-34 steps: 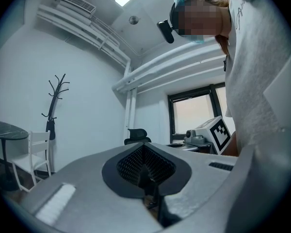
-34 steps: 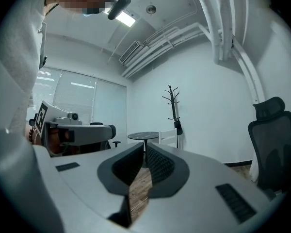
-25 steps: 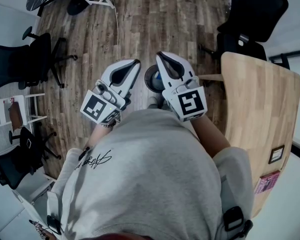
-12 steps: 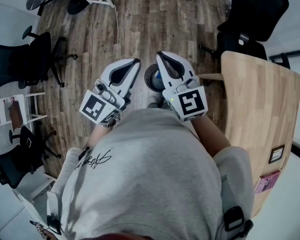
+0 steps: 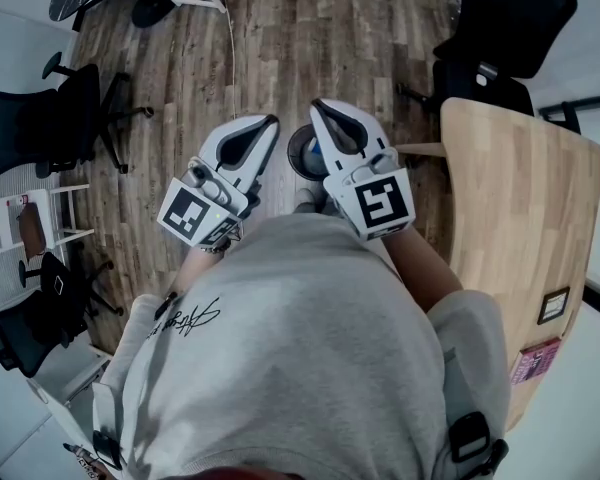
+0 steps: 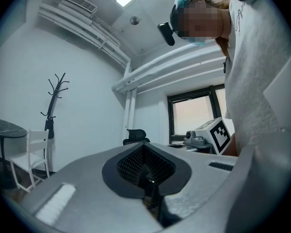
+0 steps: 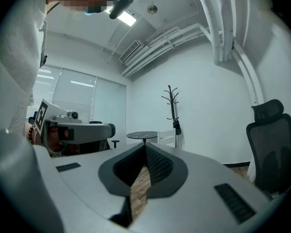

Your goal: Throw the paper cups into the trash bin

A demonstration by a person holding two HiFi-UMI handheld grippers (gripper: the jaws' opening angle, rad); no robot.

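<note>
Head view: hovering left gripper [image 5: 271, 122] and right gripper [image 5: 318, 106] above trash bin [image 5: 302, 157], jaws pressed together, empty; likely finishing, next needing another paper cup.

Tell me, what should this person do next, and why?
Probably turn away from the bin and look for a cup: the left gripper and right gripper hang by it with fingers shut and empty, and no cup is in view.

Wood-plank floor [image 5: 310, 38]. Light wood table [image 5: 520, 198] at rt, pink item [image 5: 533, 361] near its edge. Black office chair [image 5: 35, 128] at lt, second chair [image 5: 505, 18] beyond table. Coat rack [image 7: 172, 108] by white wall.
</note>
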